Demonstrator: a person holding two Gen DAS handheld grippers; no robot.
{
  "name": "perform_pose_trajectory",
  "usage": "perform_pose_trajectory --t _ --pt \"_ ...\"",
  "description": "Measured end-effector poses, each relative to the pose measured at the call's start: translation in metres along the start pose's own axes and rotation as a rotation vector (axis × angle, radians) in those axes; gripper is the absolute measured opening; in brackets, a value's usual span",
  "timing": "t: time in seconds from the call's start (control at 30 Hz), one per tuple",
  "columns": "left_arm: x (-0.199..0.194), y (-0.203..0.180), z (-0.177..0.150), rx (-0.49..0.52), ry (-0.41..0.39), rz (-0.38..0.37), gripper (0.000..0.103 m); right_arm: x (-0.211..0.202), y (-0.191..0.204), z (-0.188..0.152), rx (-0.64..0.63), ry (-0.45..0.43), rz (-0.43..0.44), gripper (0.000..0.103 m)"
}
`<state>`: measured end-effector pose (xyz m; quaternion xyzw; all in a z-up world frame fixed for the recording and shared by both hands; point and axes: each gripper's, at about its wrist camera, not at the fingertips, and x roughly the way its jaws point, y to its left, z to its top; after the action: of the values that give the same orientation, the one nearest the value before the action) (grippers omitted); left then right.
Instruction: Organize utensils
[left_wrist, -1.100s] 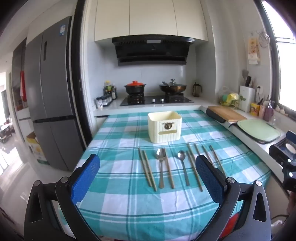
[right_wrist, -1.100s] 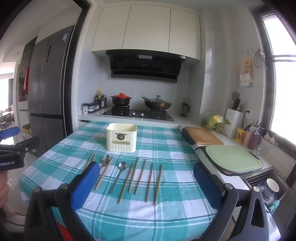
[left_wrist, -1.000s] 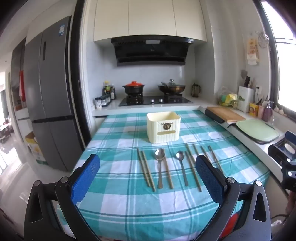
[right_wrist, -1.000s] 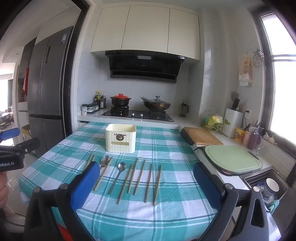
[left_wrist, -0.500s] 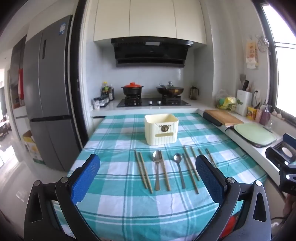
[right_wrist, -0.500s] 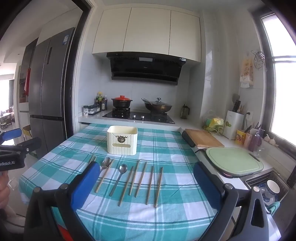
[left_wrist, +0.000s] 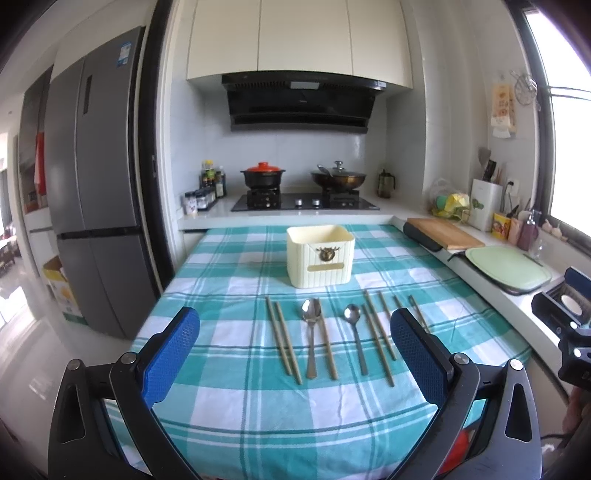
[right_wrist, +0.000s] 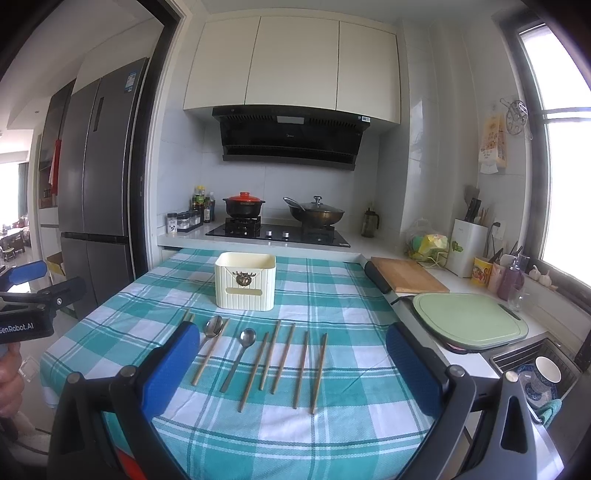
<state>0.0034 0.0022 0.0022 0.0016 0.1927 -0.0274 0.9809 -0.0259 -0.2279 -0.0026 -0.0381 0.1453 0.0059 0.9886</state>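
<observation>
A cream utensil box (left_wrist: 320, 256) (right_wrist: 245, 280) stands upright and empty-looking on the teal checked tablecloth (left_wrist: 236, 391) (right_wrist: 332, 435). In front of it lie two metal spoons (left_wrist: 311, 332) (right_wrist: 240, 354) and several wooden chopsticks (left_wrist: 283, 341) (right_wrist: 282, 356) in a row. My left gripper (left_wrist: 295, 354) is open and empty, held above the near table edge. My right gripper (right_wrist: 291, 365) is open and empty, also above the near edge. Each gripper shows at the side of the other's view.
A stove with a red-lidded pot (left_wrist: 263, 176) and a wok (right_wrist: 316, 214) is behind the table. A wooden board (right_wrist: 404, 279) and green cutting board (right_wrist: 467, 319) lie on the right counter. A fridge (left_wrist: 92, 184) stands left. A sink (right_wrist: 535, 369) is at right.
Both grippers have drifted slightly back and up, so the table sits a little lower in both views. Nothing on the table has moved.
</observation>
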Motion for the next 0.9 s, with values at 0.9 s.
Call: perform_pose_trajectory --t 0.9 --pt "0.0064 -0.0059 -0.0043 -0.006 0.016 -0.015 0.103 0.0048 0.0018 -0.0038 0.009 0.014 0.009 0.103"
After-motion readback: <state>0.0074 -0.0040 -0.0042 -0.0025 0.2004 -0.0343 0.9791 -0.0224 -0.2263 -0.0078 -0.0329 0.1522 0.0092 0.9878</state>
